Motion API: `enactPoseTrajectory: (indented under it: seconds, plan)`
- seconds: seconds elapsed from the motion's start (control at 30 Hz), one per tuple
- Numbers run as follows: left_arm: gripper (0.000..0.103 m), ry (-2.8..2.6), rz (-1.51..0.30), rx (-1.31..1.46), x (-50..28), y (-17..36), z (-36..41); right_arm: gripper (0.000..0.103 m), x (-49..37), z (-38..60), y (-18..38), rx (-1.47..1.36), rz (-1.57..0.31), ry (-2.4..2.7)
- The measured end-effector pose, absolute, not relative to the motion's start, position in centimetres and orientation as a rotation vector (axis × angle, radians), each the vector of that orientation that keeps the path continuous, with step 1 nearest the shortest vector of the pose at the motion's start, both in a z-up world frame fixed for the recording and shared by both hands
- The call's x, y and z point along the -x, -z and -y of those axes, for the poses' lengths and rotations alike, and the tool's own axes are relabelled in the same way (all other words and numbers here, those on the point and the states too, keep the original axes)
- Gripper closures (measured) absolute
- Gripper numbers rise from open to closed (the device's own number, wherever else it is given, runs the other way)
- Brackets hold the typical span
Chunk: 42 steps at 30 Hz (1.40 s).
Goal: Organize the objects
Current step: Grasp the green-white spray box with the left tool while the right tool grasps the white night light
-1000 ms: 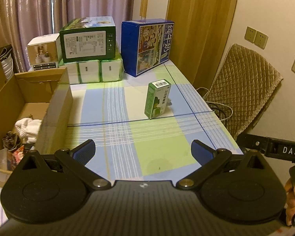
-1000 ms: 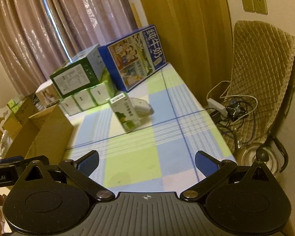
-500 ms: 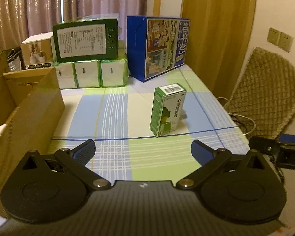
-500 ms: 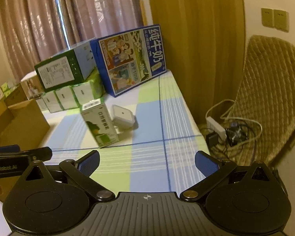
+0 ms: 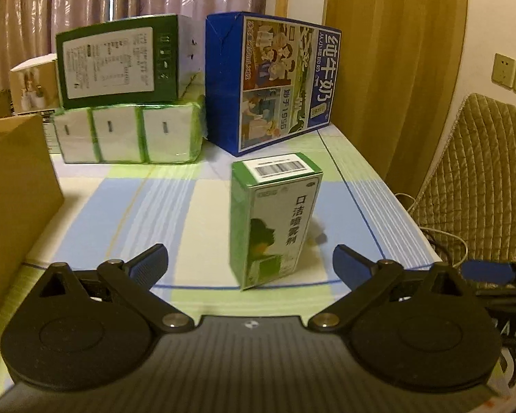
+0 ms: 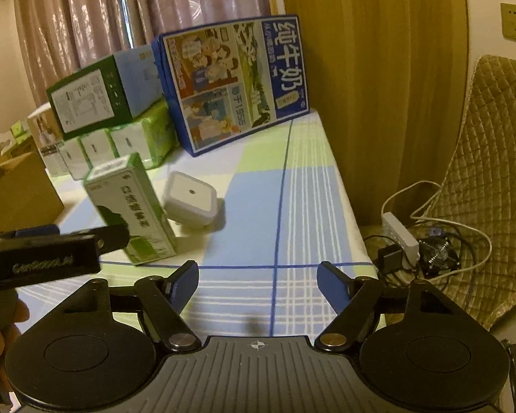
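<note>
Green carton (image 5: 275,220), centre frame, now looms nearer; left gripper (image 5: 249,263) and right gripper (image 6: 258,284), both apart, approach to grasp.

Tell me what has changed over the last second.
Both grippers have moved in toward the small green box, the left gripper now lined up close to it. The right gripper has narrowed but remains open. Nothing grasped; box and white cube unmoved.

Both hand-held grippers have moved closer to the green carton (image 5: 275,220).
</note>
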State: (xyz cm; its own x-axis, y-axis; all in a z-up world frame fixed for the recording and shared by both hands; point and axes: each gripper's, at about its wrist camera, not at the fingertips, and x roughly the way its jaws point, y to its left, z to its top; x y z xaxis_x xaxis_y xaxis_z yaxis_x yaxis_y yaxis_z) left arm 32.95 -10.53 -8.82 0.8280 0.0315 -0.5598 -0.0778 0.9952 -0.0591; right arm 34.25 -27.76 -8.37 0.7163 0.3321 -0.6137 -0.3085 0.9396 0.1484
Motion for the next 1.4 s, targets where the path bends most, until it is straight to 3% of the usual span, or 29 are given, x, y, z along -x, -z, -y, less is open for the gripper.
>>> enactPoseTrajectory:
  seconds: [0.3,0.47,0.57,1.03,1.4]
  plan:
    - [0.022,-0.150,-0.561,0.035,-35.8,10.7,13.0,0.029,-35.9,28.3,9.4,-0.030,-0.699,-0.340]
    - [0.045,-0.141,-0.573,0.001,-36.8,11.2,13.1,0.029,-36.3,28.2,9.9,-0.025,-0.710,-0.334]
    - [0.049,-0.120,-0.578,-0.039,-36.4,11.2,12.7,0.029,-36.7,27.9,10.1,-0.030,-0.712,-0.345]
    - [0.051,-0.023,-0.610,-0.082,-34.7,9.5,4.6,0.028,-42.2,20.3,9.9,-0.110,-0.691,-0.501]
    - [0.051,0.009,-0.608,-0.039,-34.0,9.3,2.8,0.029,-46.5,18.6,11.6,-0.225,-0.777,-0.475]
